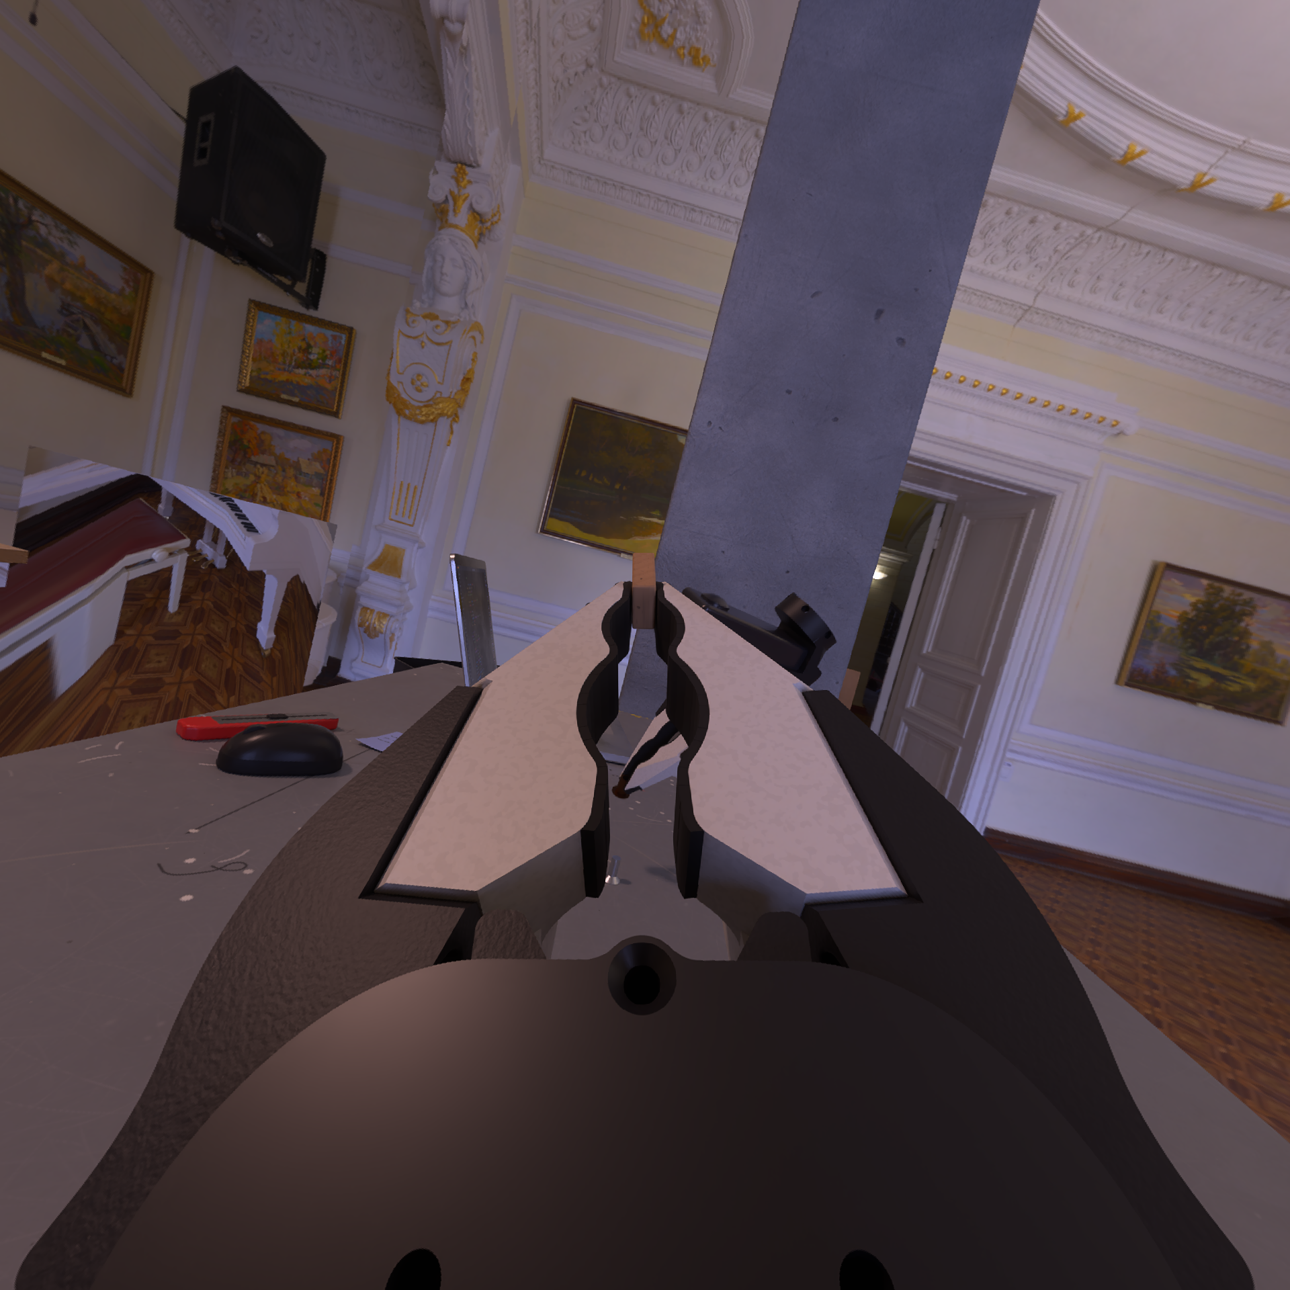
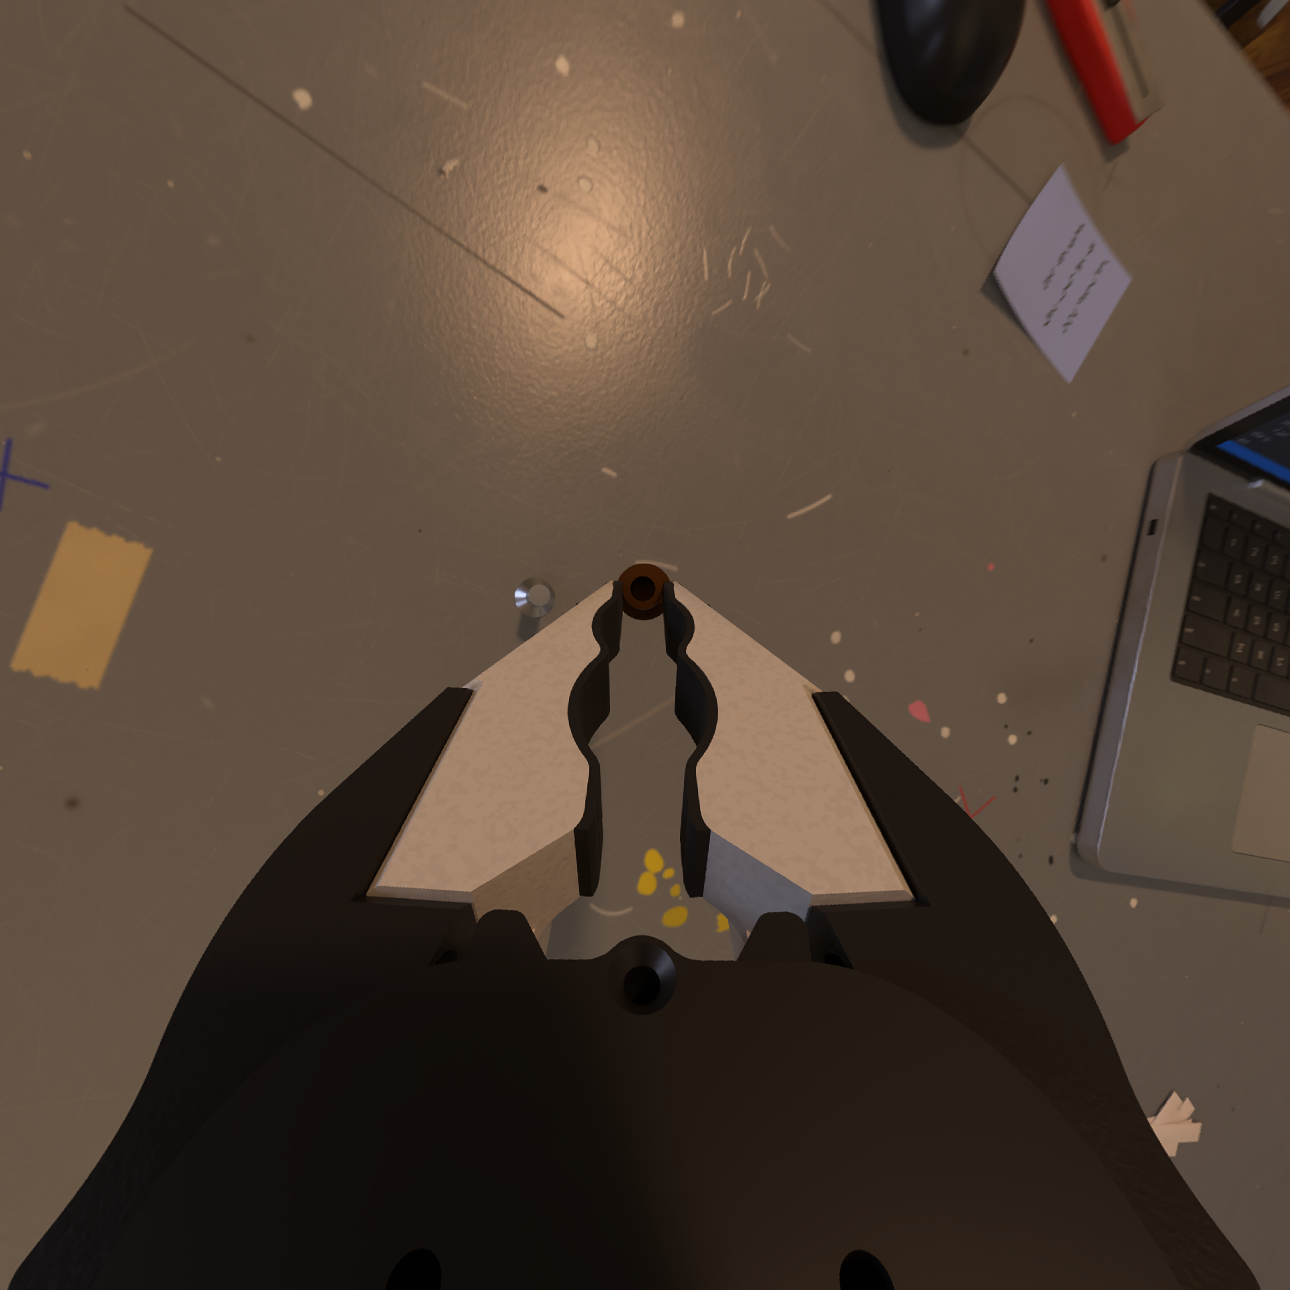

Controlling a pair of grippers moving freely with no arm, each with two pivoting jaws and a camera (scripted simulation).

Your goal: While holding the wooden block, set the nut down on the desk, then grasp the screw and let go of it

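My left gripper (image 1: 643, 618) is shut on a small wooden block (image 1: 643, 578), which is pinched upright at the fingertips and held above the desk (image 1: 139, 838). My right gripper (image 2: 643, 602) points straight down at the desk (image 2: 349, 419) and is shut on a brown ring-shaped nut (image 2: 643, 586) at its fingertips. A small silver screw (image 2: 535, 597) lies on the desk just left of the right fingertips, apart from them. Through the left gripper's gap I see the nut (image 1: 620, 789) close to the desk and the screw (image 1: 614, 874) nearer to me.
An open laptop (image 2: 1187, 663) sits at the right. A white note (image 2: 1061, 276), a black mouse (image 2: 949, 49) and a red utility knife (image 2: 1092, 70) lie at the far right. A strip of tan tape (image 2: 80, 604) is at the left. A grey pillar (image 1: 838, 349) rises behind.
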